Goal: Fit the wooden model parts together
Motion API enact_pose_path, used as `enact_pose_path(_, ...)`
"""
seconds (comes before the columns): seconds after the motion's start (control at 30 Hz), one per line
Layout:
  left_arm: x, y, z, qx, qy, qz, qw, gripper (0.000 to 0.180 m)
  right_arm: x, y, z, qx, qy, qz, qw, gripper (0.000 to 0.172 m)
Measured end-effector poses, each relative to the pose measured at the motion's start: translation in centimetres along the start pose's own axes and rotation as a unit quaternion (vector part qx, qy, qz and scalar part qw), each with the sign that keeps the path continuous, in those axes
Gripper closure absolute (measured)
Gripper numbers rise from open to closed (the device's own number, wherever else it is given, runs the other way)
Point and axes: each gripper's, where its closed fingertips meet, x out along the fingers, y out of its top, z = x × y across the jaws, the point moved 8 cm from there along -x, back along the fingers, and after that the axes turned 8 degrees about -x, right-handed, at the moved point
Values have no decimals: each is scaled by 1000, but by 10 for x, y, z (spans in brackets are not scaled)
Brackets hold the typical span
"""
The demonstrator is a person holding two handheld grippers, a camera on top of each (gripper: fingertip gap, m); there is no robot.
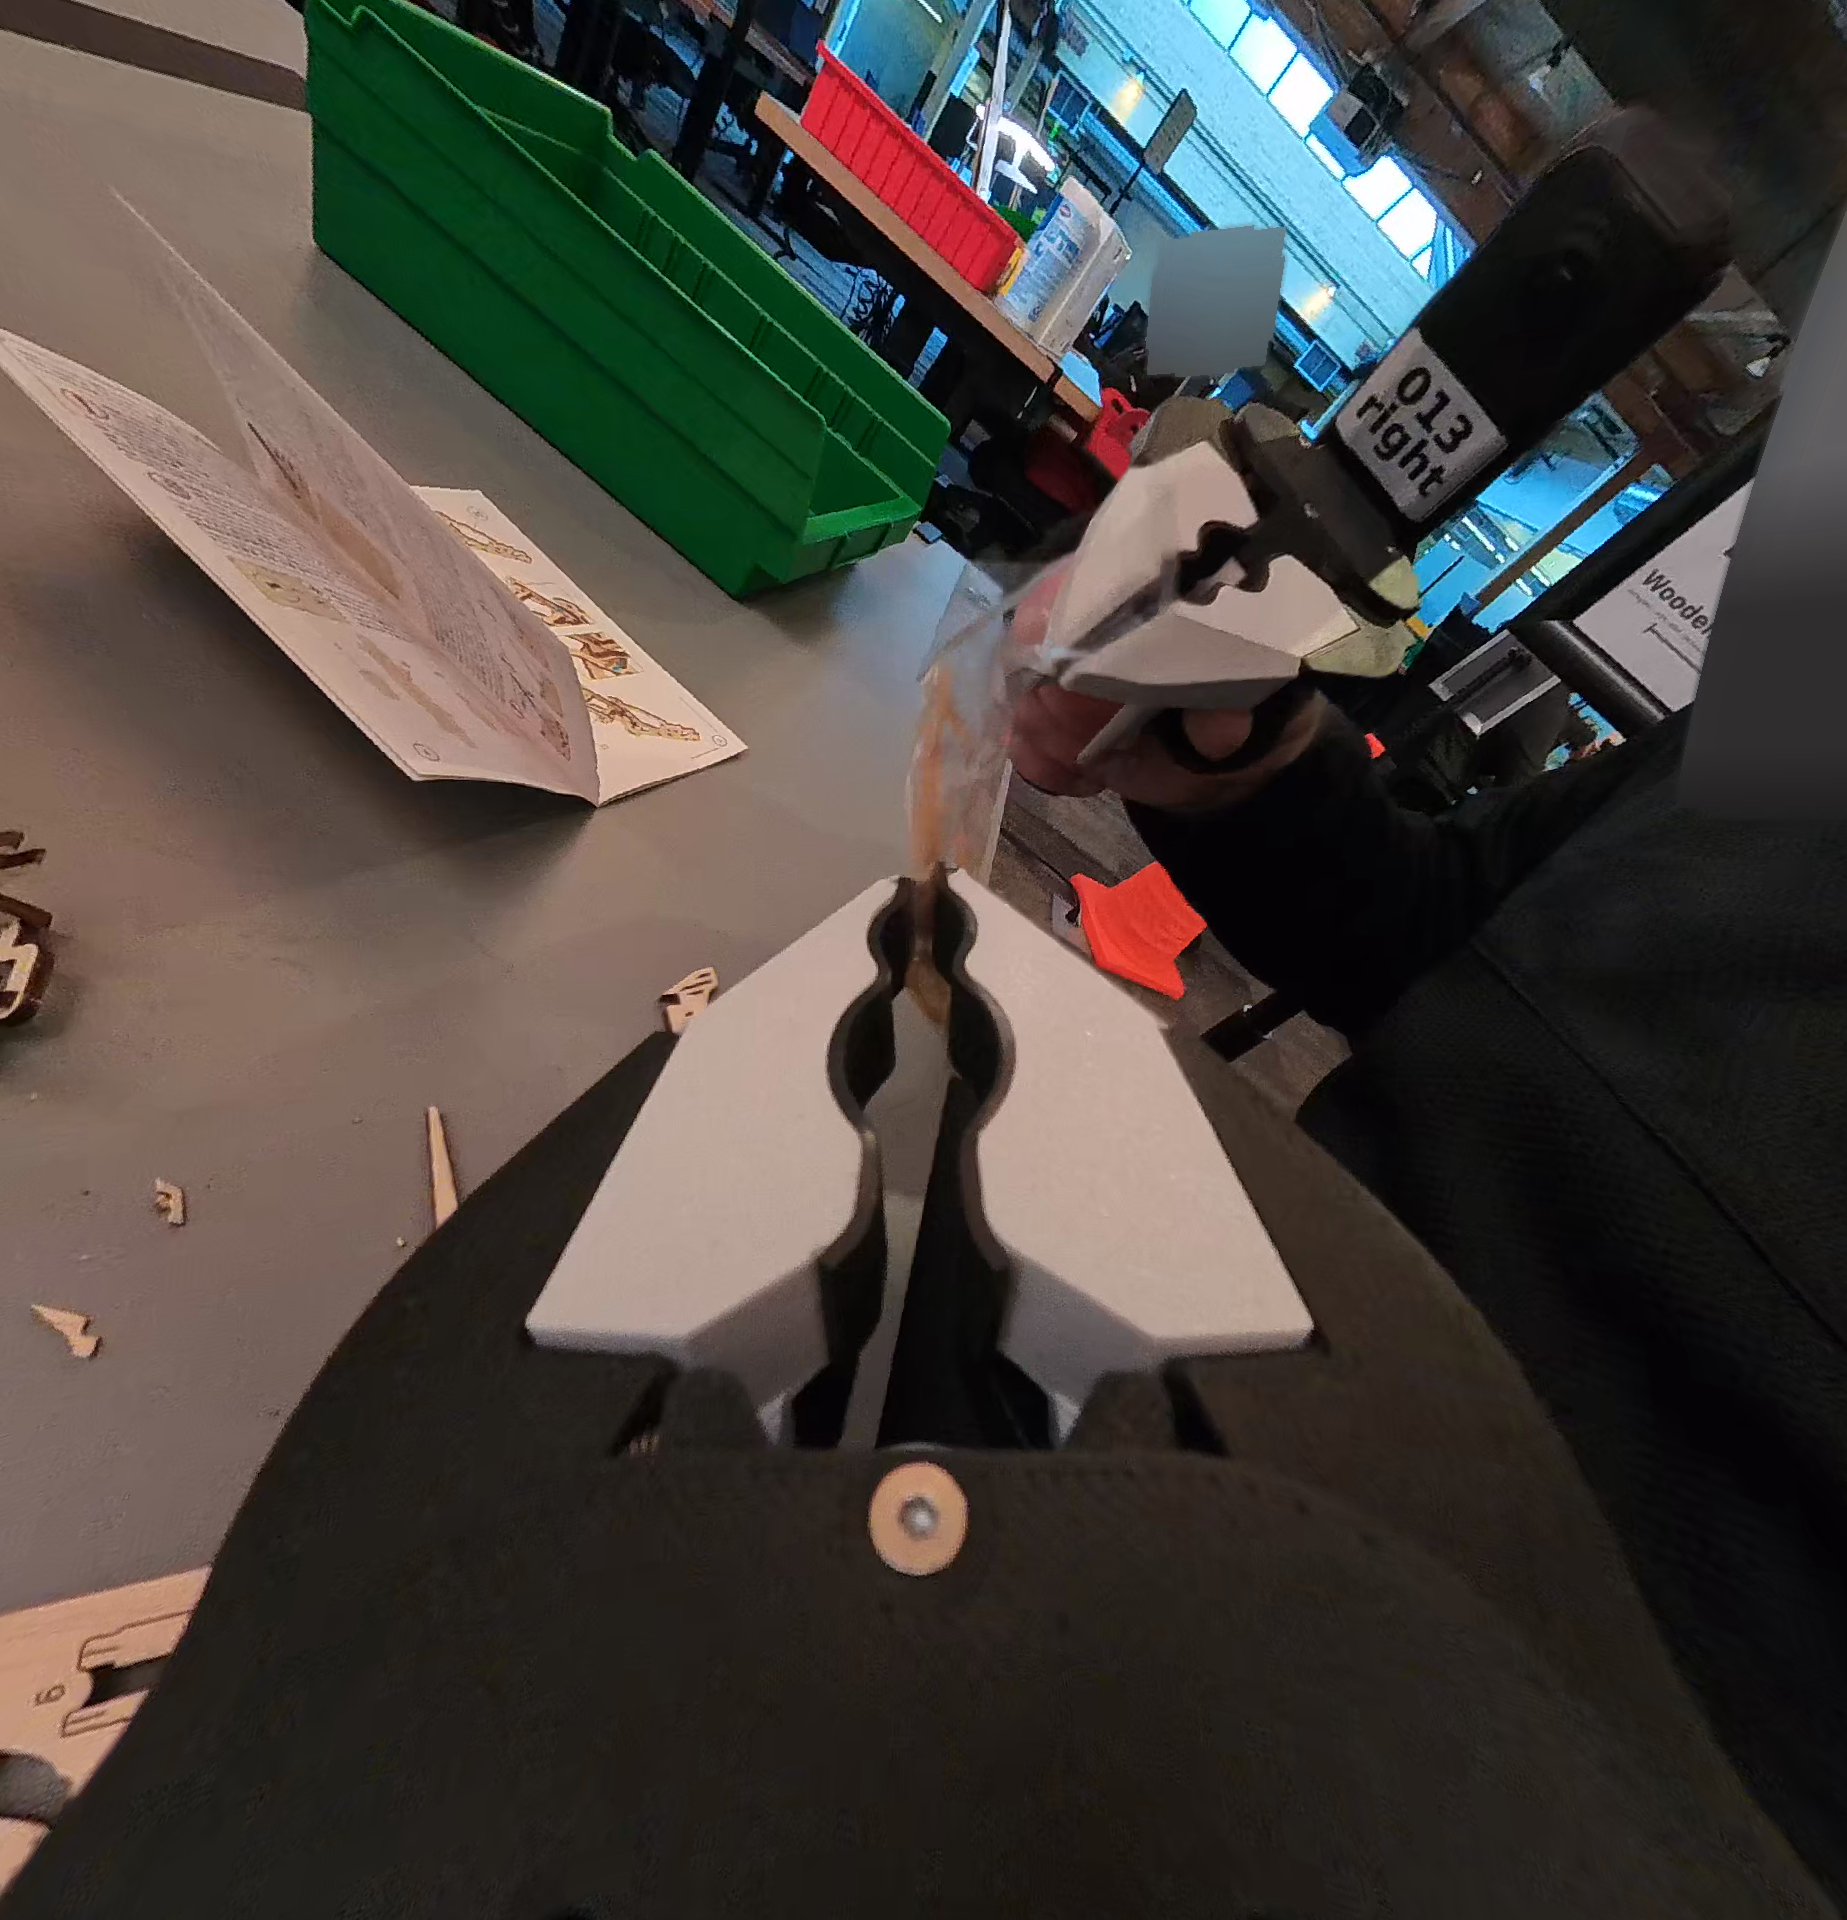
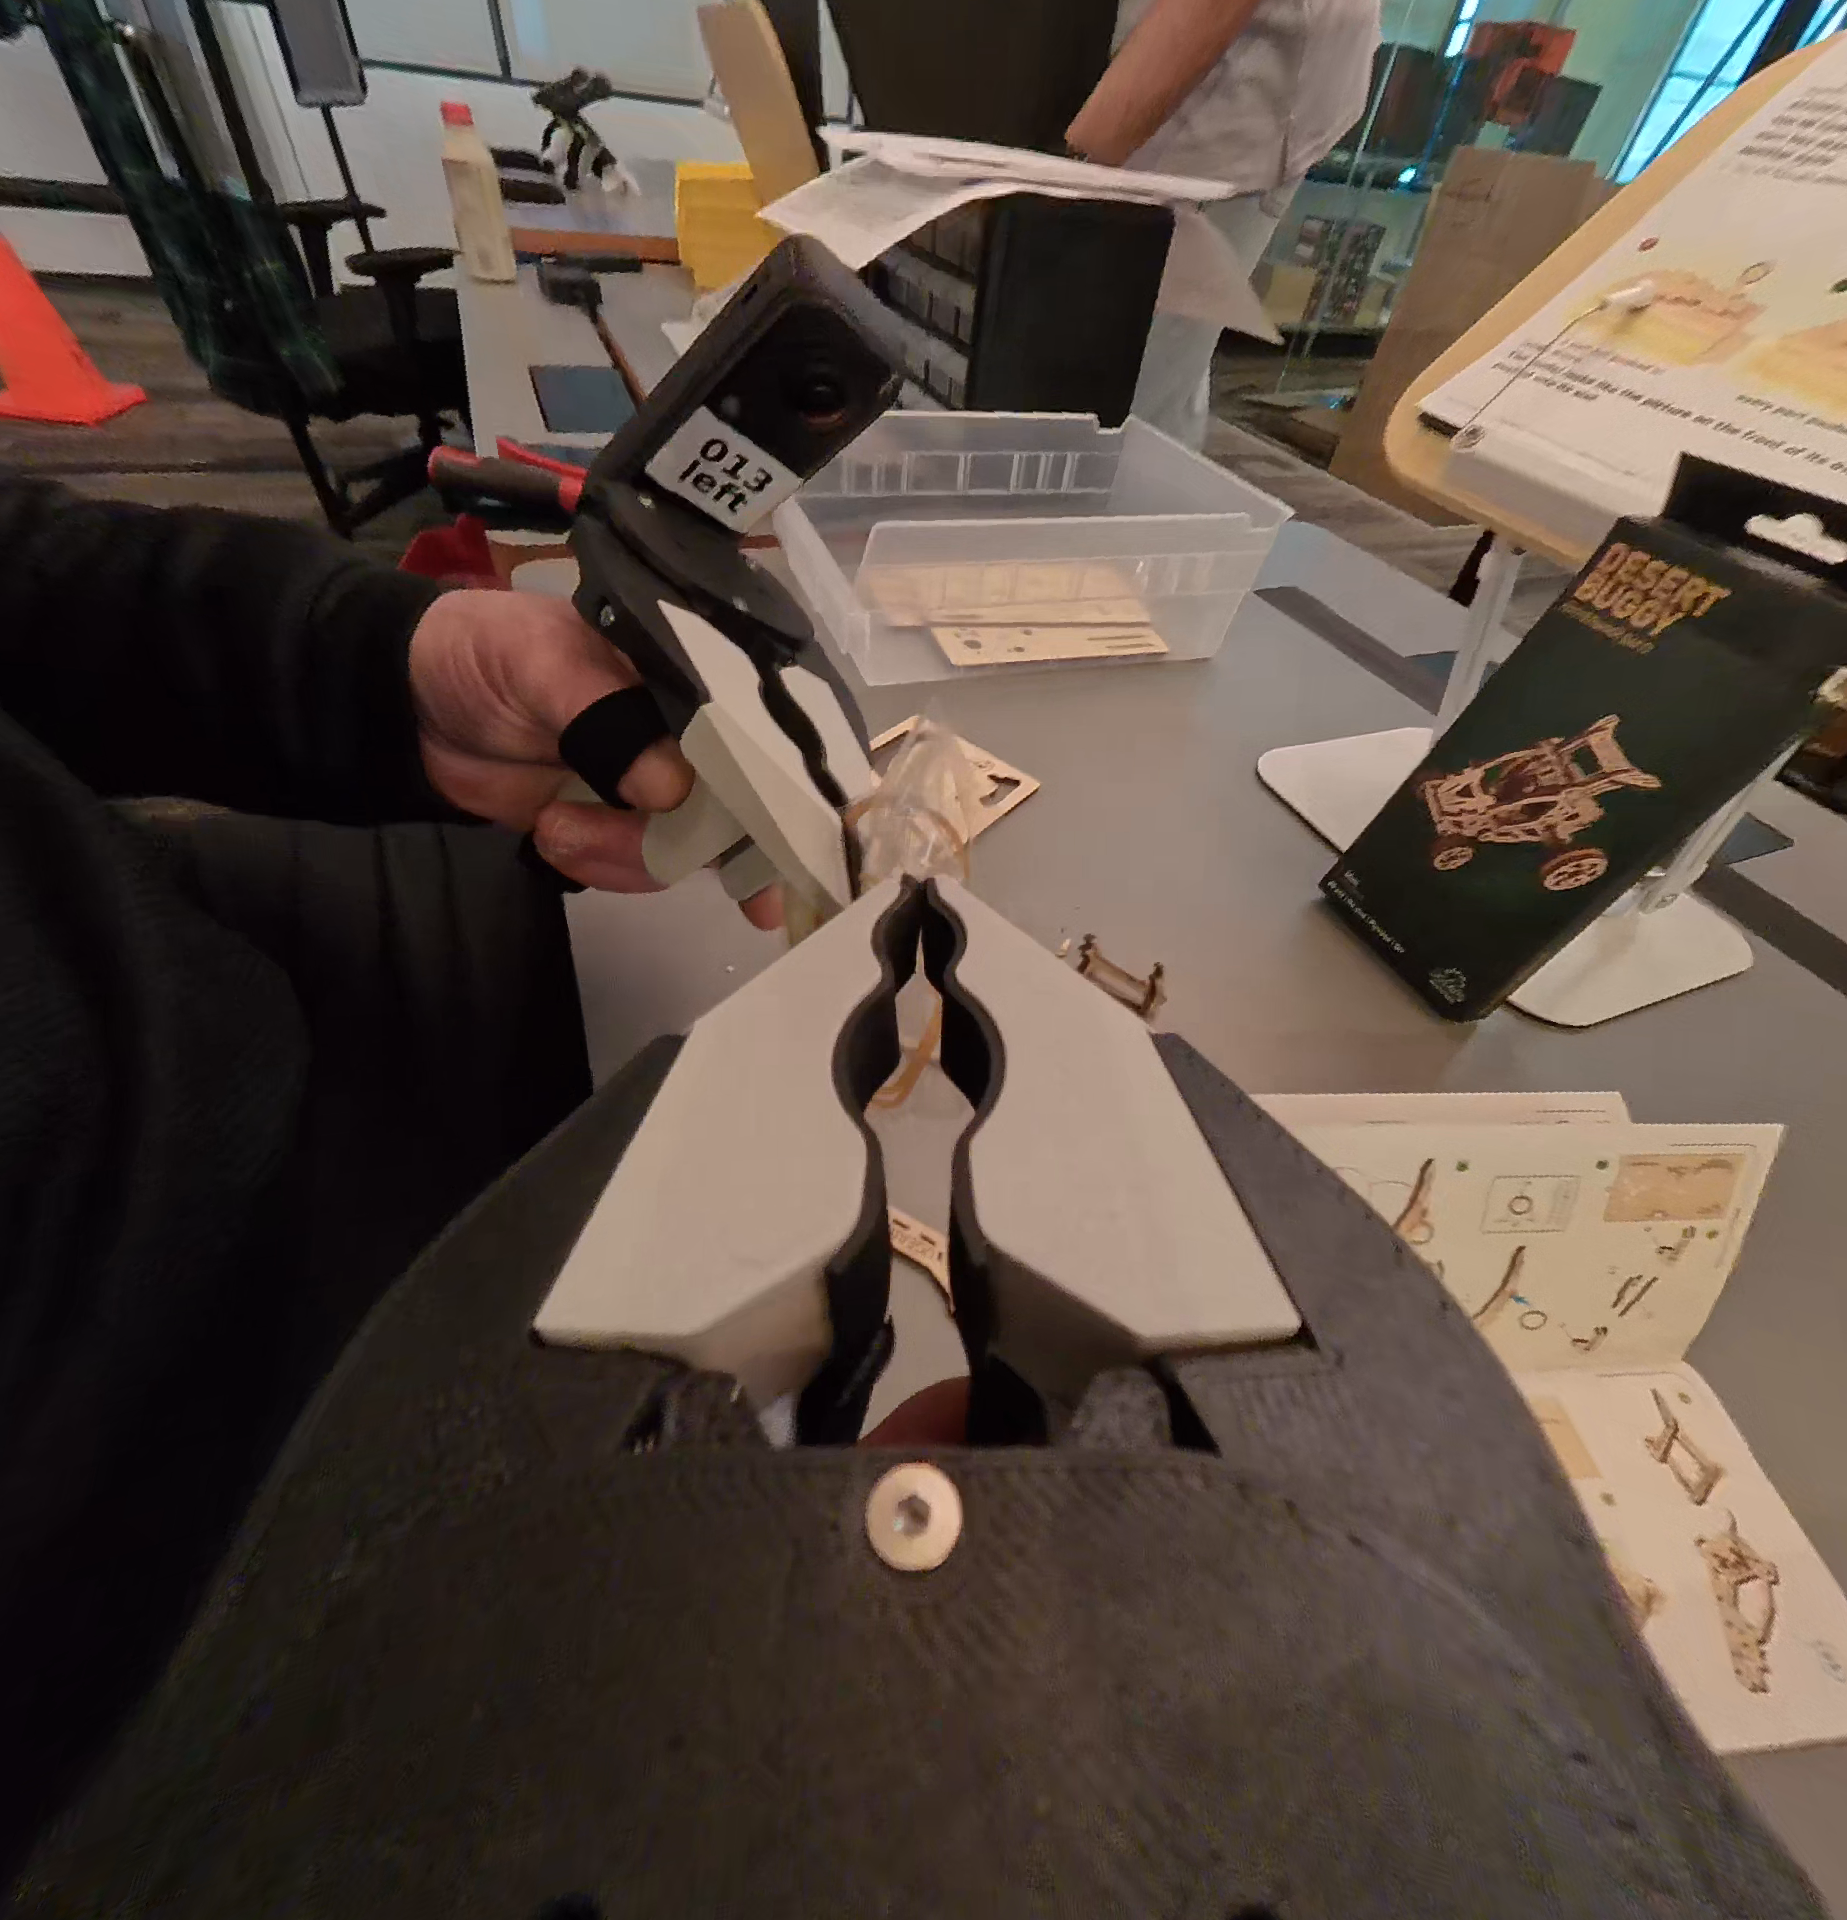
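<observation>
Left wrist view: the left gripper (image 1: 924,894) is closed on one end of a clear plastic bag (image 1: 960,748) holding tan rubber bands; the right gripper (image 1: 1054,649) pinches the far end. Pull apart steadily to tear it.

Right wrist view: the bag (image 2: 914,805) hangs between both closed grippers above the worktop (image 2: 1210,831); wooden parts (image 2: 1121,971) lie just right.

A white label printed in black stood on the camera housing above the right claw (image 1: 1044,644), and a matching label (image 2: 721,473) above the left claw (image 2: 846,857). A dark box (image 2: 1584,769) on the surface (image 2: 1210,831) carried gold lettering and small white print, and a board (image 2: 1667,260) on a stand carried black lines of print. Fine print covered the booklet (image 1: 306,540), a burnt-in number marked a wooden sheet (image 1: 57,1694), and a white sign (image 1: 1667,613) bore dark lettering cut off at its edge.
</observation>
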Motion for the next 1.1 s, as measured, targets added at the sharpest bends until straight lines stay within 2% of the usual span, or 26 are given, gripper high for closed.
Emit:
enact_pose_path(0.13, 3, 0, 0, 19, 8, -14, 1000, 180, -1, -5, -4, 32, 51, -8, 998, 172)
enact_pose_path(0.3, 6, 3, 5, 67, 8, -31, 997, 180, -11, -4, 3, 79, 78, 10, 994, 157)
enact_pose_path(0.47, 8, 7, 10, 130, 28, -45, 990, 180, -21, -1, 16, 170, 119, 49, 977, 158)
enact_pose_path(0.6, 9, 11, 15, 192, 54, -44, 979, 180, -21, -7, 23, 241, 146, 52, 958, 162)
enact_pose_path(0.77, 11, 13, 22, 297, 116, -55, 946, 180, -25, -14, 27, 317, 164, 79, 931, 156)
enact_pose_path(1.0, 18, 14, 33, 431, 194, -70, 879, 180, -24, -32, 21, 411, 196, 107, 884, 158)
enact_pose_path(1.1, 19, 15, 35, 451, 215, -69, 864, 180, -26, -37, 19, 420, 185, 109, 882, 157)
